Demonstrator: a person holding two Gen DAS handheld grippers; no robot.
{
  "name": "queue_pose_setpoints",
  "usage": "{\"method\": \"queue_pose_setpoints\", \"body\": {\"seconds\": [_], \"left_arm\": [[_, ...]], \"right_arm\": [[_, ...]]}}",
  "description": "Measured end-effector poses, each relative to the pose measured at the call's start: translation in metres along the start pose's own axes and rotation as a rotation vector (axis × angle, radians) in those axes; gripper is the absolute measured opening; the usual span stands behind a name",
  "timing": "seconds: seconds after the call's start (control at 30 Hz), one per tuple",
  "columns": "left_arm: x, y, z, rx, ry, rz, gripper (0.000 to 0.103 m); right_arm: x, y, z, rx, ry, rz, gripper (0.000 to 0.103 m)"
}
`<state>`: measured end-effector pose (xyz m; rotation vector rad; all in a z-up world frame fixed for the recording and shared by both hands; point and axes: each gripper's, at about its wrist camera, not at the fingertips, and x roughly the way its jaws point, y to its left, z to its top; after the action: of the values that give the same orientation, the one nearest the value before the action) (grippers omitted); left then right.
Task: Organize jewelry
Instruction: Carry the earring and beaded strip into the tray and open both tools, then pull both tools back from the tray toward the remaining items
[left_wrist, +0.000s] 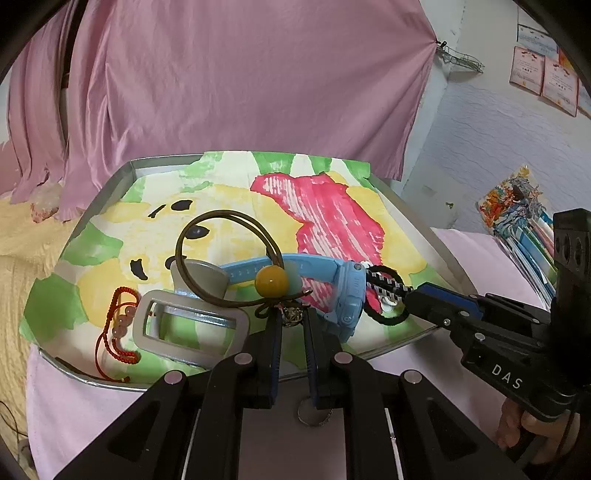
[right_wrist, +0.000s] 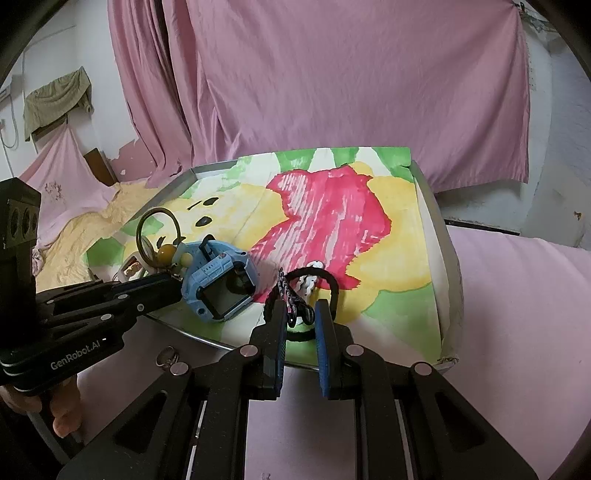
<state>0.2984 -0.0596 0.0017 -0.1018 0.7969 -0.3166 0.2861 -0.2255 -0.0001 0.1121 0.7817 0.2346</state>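
At the tray's near edge, the brown cord necklace (left_wrist: 229, 258) with its yellow bead (left_wrist: 271, 282) lies over the blue watch (left_wrist: 343, 291); its knotted end sits between the left gripper (left_wrist: 291, 321), whose jaws pinch it. Just beside the watch, the black hair tie (right_wrist: 314, 291) lies between the right gripper (right_wrist: 301, 314), jaws spread. A red bracelet (left_wrist: 118, 325) rests at the tray (left_wrist: 110, 184) left corner.

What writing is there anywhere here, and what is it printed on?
"DAS": white letters on the right tongs' black body.
"GenRobot.AI": on the left tongs' black body.
Wall certificates: print too small to read.
Blue watch: screen dark, no readable marks.
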Motion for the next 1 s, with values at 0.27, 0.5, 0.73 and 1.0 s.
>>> {"method": "queue_pose_setpoints", "body": {"seconds": [0.27, 0.5, 0.73, 1.0], "left_arm": [[-0.007, -0.003, -0.003, 0.014, -0.012, 0.011, 0.023], [-0.025, -0.003, -0.006, 0.003, -0.064, 0.006, 0.042], [-0.059, 0.002, -0.016, -0.024, -0.182, 0.003, 0.076], [-0.102, 0.004, -0.036, -0.008, -0.379, 0.034, 0.102]], "right_arm": [[-0.009, -0.002, -0.004, 0.016, -0.025, 0.004, 0.028], [-0.035, -0.009, -0.012, 0.050, -0.115, -0.009, 0.040], [-0.080, -0.011, -0.026, 0.078, -0.289, -0.023, 0.074], [-0.117, -0.003, -0.048, 0.085, -0.450, -0.038, 0.098]]}}
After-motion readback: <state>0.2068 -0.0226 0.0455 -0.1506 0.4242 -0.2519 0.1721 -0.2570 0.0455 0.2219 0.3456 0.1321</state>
